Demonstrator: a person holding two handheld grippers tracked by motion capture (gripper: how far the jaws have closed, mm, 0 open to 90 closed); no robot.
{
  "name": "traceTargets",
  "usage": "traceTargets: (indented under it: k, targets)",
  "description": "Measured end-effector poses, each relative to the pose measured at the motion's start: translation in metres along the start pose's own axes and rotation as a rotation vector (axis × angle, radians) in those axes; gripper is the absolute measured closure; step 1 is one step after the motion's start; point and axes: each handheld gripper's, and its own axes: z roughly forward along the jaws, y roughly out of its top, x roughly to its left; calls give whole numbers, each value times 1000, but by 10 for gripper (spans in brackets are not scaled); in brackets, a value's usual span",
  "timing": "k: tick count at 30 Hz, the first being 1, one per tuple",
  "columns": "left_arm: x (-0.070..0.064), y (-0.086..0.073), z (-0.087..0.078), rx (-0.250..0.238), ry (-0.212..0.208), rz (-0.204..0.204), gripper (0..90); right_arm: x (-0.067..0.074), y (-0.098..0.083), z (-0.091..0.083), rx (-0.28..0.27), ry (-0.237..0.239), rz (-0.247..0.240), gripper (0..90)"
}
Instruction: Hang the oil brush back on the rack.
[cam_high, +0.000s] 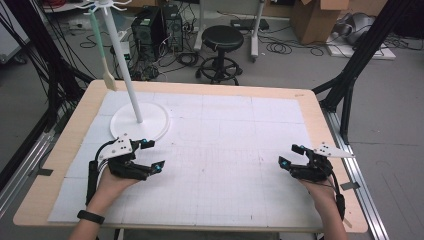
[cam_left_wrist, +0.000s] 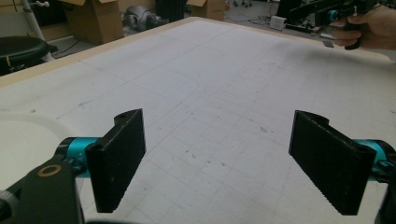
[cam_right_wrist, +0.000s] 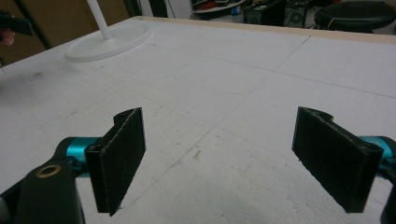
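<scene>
Grippers, two, hand-held. Left gripper rests low over the white gridded foam mat, just beside the round white base of the white pole stand; its black ribbed jaws stand wide apart with nothing between them. Right gripper sits near the mat's right edge, well apart from the left, jaws likewise spread and empty. Both point inward toward the bare middle of the mat — probably a ready pose, hands parked at either side so that the centre stays free.

Stand: slim white pole on a flat disc, hooks at the top, placed at the mat's far left so its load hangs clear of the working area. A pale green-handled spatula with a cream blade hangs from one hook, blade down beyond the table edge — the item nearest the left gripper and, by judgement, the thing to be fetched.

Table: light wooden top under the mat.

Markings: no brand, label or writing can be read on grippers, stand or mat; only faint grid lines show.
</scene>
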Motion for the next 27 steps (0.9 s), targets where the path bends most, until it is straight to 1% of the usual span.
traceTargets:
  k: [3, 8, 11, 27]
  targets:
    - [3, -1, 0, -2, 9, -1, 195, 0, 0, 0, -4, -1, 0, 164]
    - [7, -1, -1, -18, 20, -19, 196, 1, 0, -2, -4, -3, 2, 164]
    - [7, -1, -2, -25, 22, -14, 196, 0, -1, -2, -7, -5, 3, 164]
    - [6, 0, -2, -21, 32, -6, 195, -1, -1, -2, -3, -1, 5, 164]
